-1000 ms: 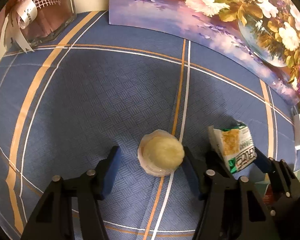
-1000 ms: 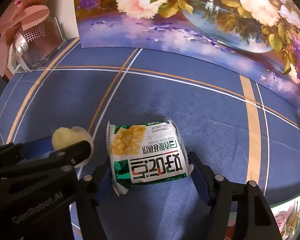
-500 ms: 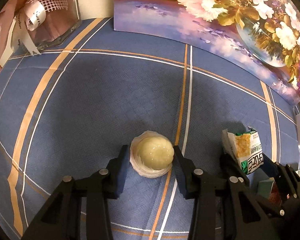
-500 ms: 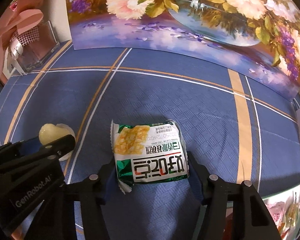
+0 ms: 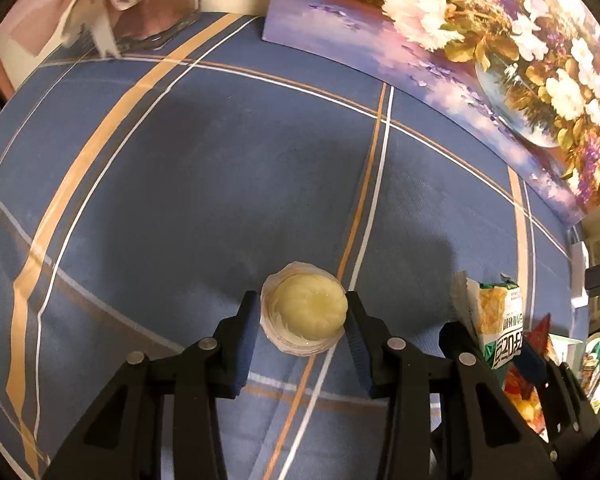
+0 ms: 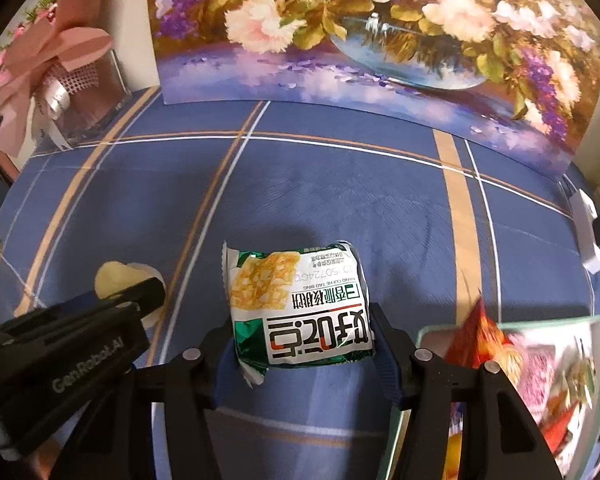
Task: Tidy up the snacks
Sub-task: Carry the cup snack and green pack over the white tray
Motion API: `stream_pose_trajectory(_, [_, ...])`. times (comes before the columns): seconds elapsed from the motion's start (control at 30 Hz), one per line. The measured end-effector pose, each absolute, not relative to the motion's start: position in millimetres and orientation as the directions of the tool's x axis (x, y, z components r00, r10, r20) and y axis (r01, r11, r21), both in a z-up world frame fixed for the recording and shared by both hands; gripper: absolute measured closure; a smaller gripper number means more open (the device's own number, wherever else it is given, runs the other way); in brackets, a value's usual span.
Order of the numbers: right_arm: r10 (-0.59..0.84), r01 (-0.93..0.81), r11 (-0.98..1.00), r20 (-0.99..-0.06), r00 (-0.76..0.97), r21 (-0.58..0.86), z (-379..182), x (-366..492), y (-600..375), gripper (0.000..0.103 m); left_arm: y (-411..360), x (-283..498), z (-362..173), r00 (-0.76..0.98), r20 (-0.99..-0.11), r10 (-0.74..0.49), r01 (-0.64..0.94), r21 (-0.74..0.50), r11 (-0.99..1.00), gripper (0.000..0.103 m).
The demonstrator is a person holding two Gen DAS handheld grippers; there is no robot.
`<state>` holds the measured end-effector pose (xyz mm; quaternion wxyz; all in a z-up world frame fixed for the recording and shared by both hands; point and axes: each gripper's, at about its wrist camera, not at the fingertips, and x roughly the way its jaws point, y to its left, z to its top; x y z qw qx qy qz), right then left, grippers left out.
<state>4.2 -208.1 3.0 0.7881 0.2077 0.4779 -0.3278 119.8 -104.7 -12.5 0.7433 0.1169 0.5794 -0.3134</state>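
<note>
My left gripper (image 5: 302, 316) is shut on a pale yellow jelly cup (image 5: 306, 310) in clear plastic and holds it just above the blue striped tablecloth (image 5: 180, 184). My right gripper (image 6: 302, 348) is shut on a green and white snack packet (image 6: 300, 304), lifted above the cloth. The packet also shows at the right of the left wrist view (image 5: 496, 320). The jelly cup shows in the right wrist view (image 6: 116, 278), partly behind the left gripper's finger.
A box of assorted snacks (image 6: 532, 384) with a red packet (image 6: 480, 336) sits at the lower right. A flower painting (image 6: 380, 40) stands along the back. A clear box with a pink ribbon (image 6: 72, 80) stands at the back left. A white object (image 6: 588, 232) lies at the right edge.
Both grippers closed on their snacks, the left on the jelly cup and the right on the packet. Both have since lifted and drawn back, bringing the snack box into view.
</note>
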Motion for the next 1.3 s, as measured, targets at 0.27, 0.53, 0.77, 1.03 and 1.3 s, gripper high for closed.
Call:
stream_pose_trajectory(0.27, [-0.301,0.742,0.668,-0.893,0.336,0.054,21,-20,-186,0.043,-76,107,14,0.147,-0.927,-0.344,0.564,-0.207,0.800,0.059])
stream_pose_trajectory(0.53, [-0.316,0.763,0.645,-0.892,0.324,0.048,38,-49,-158,0.042,-56,83,30,0.154,-0.917,-0.367,0.555,-0.227,0.800,0.059])
stream_pose_trajectory(0.77, [-0.316,0.797,0.602,-0.901,0.298,0.052,44,-85,-145,0.042,-45,53,40,0.139,-0.905,-0.401,0.569,-0.259,0.781,0.059])
stream_pose_trajectory(1.03, [-0.336,0.833,0.550,-0.898,0.285,0.059,53,-130,-136,0.042,-37,16,53,0.138,-0.886,-0.443,0.614,-0.275,0.740,0.059])
stream_pose_trajectory(1.3, [-0.326,0.868,0.487,-0.902,0.284,0.097,55,-172,-136,0.042,-44,-21,55,0.088,-0.882,-0.463,0.675,-0.289,0.679,0.059])
